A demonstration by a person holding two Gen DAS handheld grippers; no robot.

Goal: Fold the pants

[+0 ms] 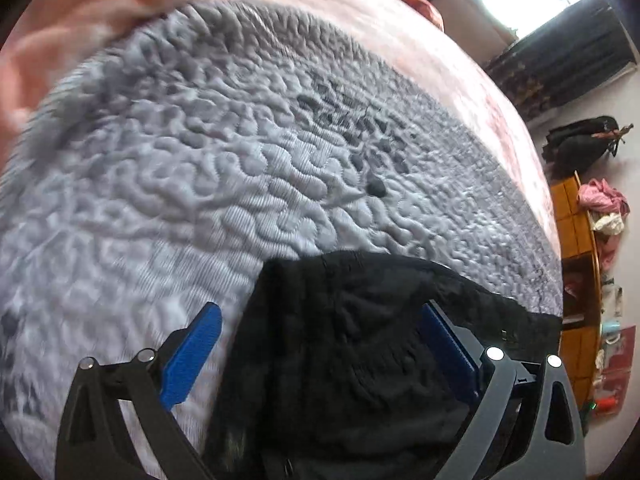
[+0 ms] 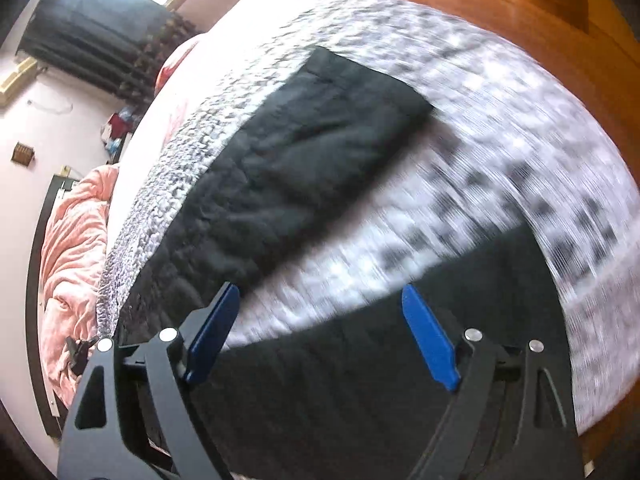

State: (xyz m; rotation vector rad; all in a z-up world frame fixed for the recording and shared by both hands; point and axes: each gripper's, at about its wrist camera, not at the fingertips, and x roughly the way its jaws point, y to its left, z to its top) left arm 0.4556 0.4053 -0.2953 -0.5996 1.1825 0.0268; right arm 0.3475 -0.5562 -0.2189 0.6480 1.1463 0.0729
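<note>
The black pants lie on a grey quilted bedspread. In the right wrist view one leg stretches away toward the far edge and another black part lies under my right gripper, which is open with its blue fingers spread above the cloth. In the left wrist view my left gripper is open, and a bunched end of the black pants lies between its blue fingers, against the right one. The views are motion blurred.
A pink blanket lies crumpled at the bed's far side, also in the right wrist view. A wooden shelf with clothes stands by the wall. Wooden floor lies beyond the bed edge. Dark curtains hang by a window.
</note>
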